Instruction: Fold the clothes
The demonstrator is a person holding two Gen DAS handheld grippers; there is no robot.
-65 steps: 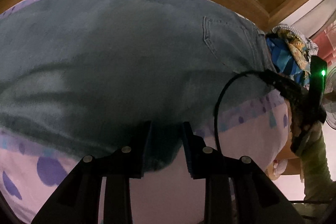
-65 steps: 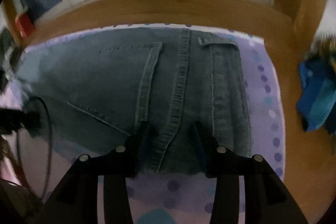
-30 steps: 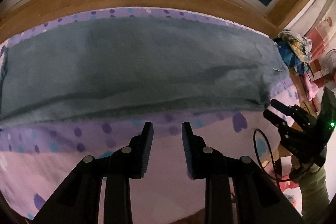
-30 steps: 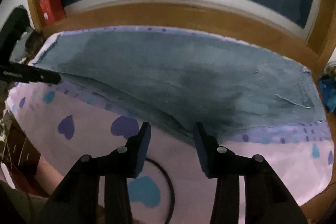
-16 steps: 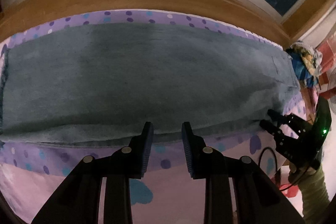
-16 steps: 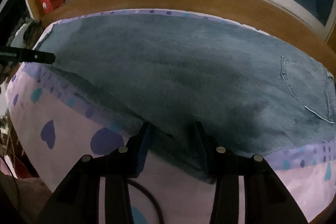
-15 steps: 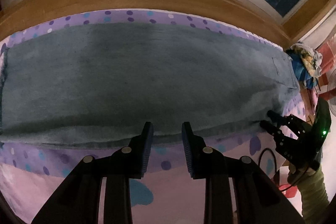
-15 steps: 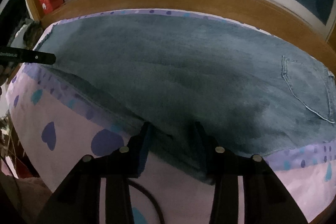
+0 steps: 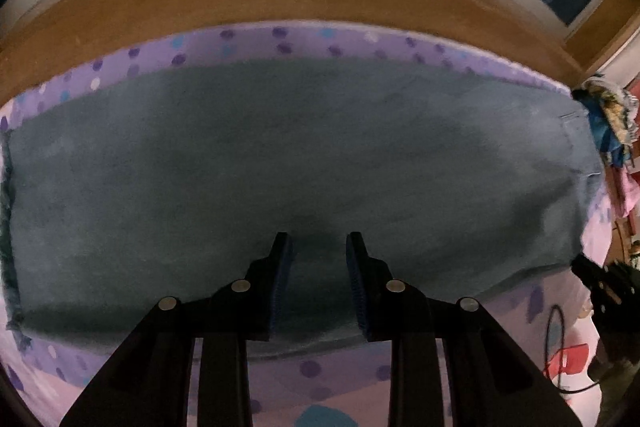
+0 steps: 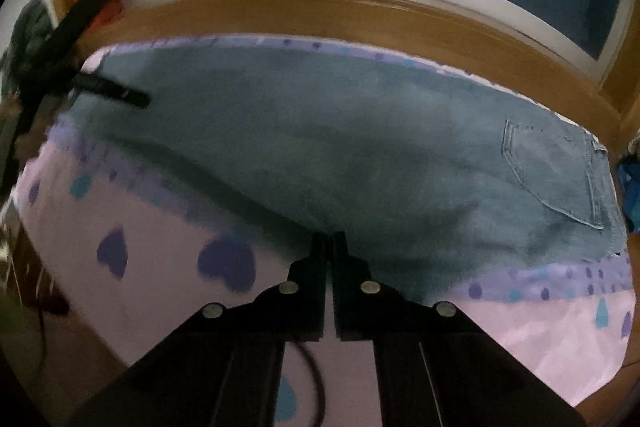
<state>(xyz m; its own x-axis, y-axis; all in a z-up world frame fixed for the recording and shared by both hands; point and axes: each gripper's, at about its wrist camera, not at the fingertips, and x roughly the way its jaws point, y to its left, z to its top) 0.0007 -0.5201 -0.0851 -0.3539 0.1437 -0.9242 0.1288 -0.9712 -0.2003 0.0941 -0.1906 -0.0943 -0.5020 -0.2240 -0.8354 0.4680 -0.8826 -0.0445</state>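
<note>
Right gripper (image 10: 329,239) has pinched the jeans' (image 10: 320,147) near edge; left gripper (image 9: 319,241) hovers open above it

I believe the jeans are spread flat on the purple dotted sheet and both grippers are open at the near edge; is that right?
Not quite. The jeans do lie flat on the purple dotted sheet, and the left gripper is open over the near edge, but the right gripper is shut on that edge, as the right wrist view shows.
</note>
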